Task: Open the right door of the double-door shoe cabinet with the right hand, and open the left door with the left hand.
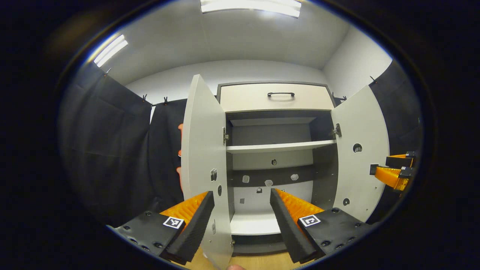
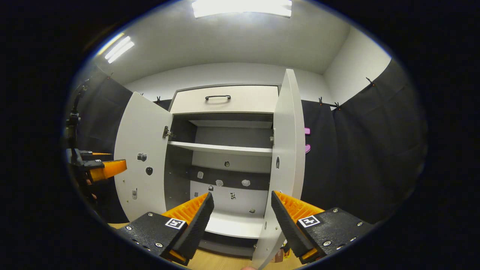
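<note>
Bright, even light comes from ceiling panels [image 1: 250,6] that blow out to white glare in both views. A second strip [image 2: 119,48] glows at upper left. The cabinet interior [image 1: 273,135] sits in soft shadow. Fisheye bending curves the doors; focus stays sharp, dimming toward the rim.

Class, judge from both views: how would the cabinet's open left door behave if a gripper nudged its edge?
The left door is a flat rigid panel, so it would probably swing, not bend. It hangs on a hinge, so a light push likely moves it. Its smooth face may let pads slip.
</note>
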### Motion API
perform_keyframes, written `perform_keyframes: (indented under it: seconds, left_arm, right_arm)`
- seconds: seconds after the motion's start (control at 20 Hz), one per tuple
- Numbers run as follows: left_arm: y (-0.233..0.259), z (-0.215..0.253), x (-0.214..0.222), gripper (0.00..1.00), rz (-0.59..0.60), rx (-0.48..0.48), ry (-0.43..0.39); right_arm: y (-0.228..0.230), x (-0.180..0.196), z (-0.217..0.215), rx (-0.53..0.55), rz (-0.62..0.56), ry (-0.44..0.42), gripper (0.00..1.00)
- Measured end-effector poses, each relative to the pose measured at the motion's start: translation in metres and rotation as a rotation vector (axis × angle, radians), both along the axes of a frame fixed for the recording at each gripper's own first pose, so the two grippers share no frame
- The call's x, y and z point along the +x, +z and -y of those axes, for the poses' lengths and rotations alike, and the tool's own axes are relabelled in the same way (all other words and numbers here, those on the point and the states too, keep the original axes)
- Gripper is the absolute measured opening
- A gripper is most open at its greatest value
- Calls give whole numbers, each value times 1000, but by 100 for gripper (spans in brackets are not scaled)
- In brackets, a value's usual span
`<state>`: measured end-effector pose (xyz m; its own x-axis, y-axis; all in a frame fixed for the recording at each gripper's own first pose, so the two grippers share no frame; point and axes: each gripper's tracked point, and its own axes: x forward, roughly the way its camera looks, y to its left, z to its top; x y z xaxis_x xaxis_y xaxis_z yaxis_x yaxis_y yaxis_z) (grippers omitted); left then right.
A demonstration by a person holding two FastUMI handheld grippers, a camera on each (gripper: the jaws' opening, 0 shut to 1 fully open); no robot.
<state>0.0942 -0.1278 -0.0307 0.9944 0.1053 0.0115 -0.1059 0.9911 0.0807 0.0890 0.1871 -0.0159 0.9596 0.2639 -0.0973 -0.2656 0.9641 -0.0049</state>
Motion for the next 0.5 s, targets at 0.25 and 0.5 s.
perform_keyframes:
  seconds: [0.25,0.5]
  left_arm:
    - [-4,1,6,99,7,-24,-8]
    - [-5,3,9,99,12,-37,-22]
  right_arm:
    - [-1,2,2,-17,4,-8,94]
    - [0,3,4,-16,7,-10,94]
